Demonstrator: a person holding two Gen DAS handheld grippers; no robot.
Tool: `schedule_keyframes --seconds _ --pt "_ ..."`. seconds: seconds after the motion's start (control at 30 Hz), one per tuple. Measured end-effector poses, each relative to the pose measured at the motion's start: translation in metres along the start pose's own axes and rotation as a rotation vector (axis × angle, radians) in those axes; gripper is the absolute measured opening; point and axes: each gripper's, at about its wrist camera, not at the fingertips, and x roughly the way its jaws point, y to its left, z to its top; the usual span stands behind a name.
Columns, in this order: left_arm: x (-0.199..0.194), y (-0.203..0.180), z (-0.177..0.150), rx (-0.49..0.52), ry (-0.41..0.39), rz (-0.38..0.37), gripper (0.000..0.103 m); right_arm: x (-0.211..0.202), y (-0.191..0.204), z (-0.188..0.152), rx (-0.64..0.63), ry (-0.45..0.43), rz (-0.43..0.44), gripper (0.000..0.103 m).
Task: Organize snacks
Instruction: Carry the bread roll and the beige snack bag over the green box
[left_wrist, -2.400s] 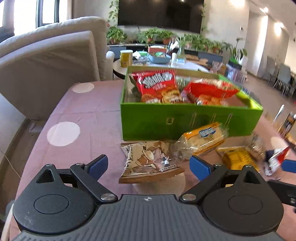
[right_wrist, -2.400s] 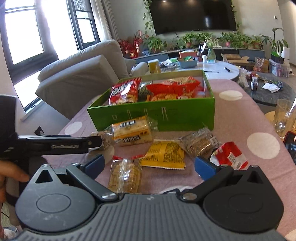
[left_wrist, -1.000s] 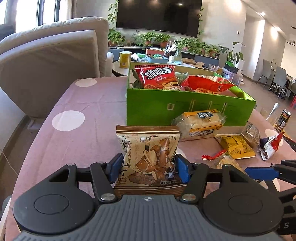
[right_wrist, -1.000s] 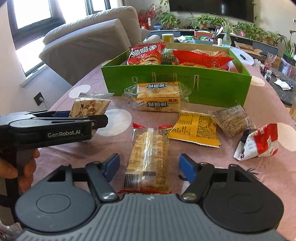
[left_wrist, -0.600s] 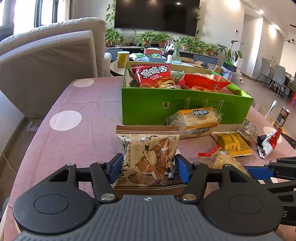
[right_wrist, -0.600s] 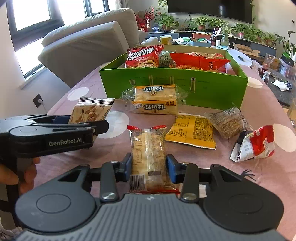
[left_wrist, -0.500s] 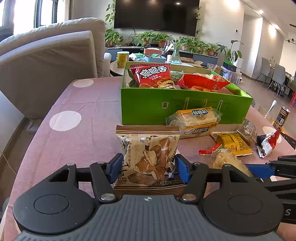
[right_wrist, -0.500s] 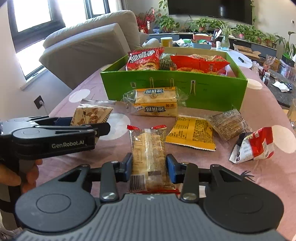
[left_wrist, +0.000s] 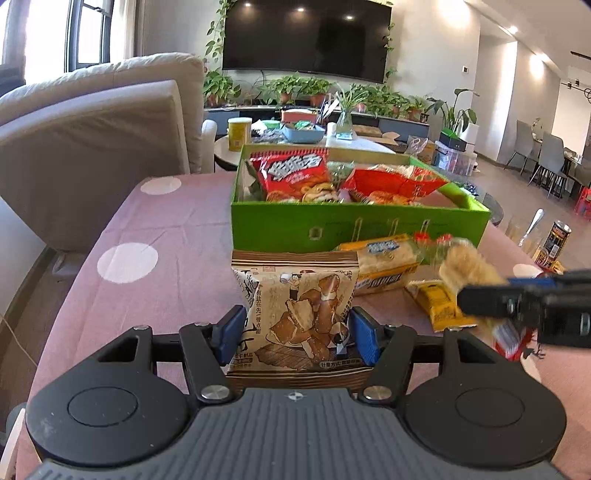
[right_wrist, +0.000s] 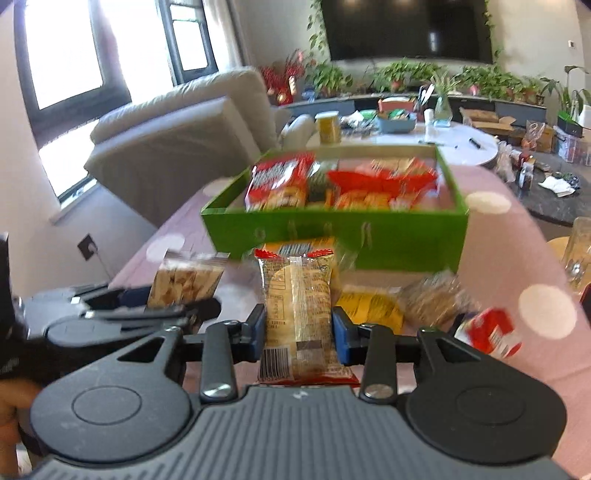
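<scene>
The left tool (left_wrist: 297, 330) pinches a brown cartoon-printed packet (left_wrist: 295, 306) between its blue pads, and that grip looks the same as a second ago: the packet stands upright in the jaws, clear of the bench (left_wrist: 159, 236), with the green box (left_wrist: 332, 229) beyond it. That tool has hardly shifted in the last second.

The change is on the right. A second ago the right tool (right_wrist: 298, 334) stood spread on either side of a clear cracker pack (right_wrist: 299, 314) lying flat on the bench; about half a second ago its pads came in on the pack's long edges, and now the pack is lifted, its red-trimmed top edge up in front of the box's near wall. In the left wrist view the same pack shows as a blurred shape at the right, above the yellow packet (left_wrist: 439, 306), so the right hand seems to be rising toward the box.

So both hands now carry a snack, and I judge the next step to be setting both in the box. It already holds a red chip bag (right_wrist: 280, 181) at the left and more red packs (right_wrist: 380, 184) at the right, with the barest room showing along its near and right sides. Left on the bench are a yellow bread pack (left_wrist: 384, 258) against the box wall, the yellow packet, a brownish pack (right_wrist: 432, 299) and a red-and-white one (right_wrist: 491, 332) at the far right.
</scene>
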Motion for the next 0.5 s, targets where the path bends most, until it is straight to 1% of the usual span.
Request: schedule_keyframes --seconds 0.2,0.5 --pt "0.002 -0.011 0.016 0.022 -0.022 -0.024 0.058 0.002 -0.011 0.019 0.023 -0.038 -0.012 0.064" --pt "0.017 -0.038 0.056 0.086 -0.059 -0.066 0.058 0.012 -0.028 0.052 0.041 -0.101 -0.019 0.064"
